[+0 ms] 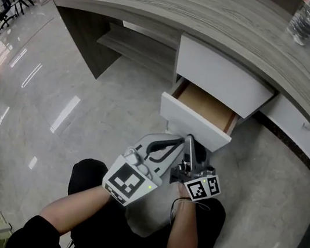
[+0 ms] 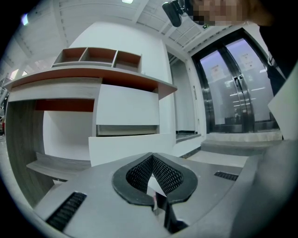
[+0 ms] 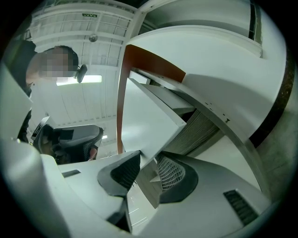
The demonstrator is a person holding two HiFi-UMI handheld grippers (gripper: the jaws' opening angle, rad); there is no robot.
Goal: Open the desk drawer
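Clamping the front panel of the white desk drawer (image 1: pixel 193 124), the right gripper (image 1: pixel 190 139) has its jaws partly apart, and the right gripper view shows the pads (image 3: pixel 171 173) pressed on either face of that panel, apparently at its lower edge. The drawer stands well out toward the near side, its brown wooden inside (image 1: pixel 208 107) showing. It sits below a closed white upper drawer (image 1: pixel 222 76), under the right part of the curved grey wood-grain desktop (image 1: pixel 209 12). The left gripper (image 1: pixel 178 144) hangs just left of the right one with its jaws together on nothing. The hold is on a thin, smooth edge, so a pull angled off the runners could let the pads slide off. Pulling much further could bring the drawer off its runners or drop it toward the person's knees. The idle left gripper is near enough to knock the panel.
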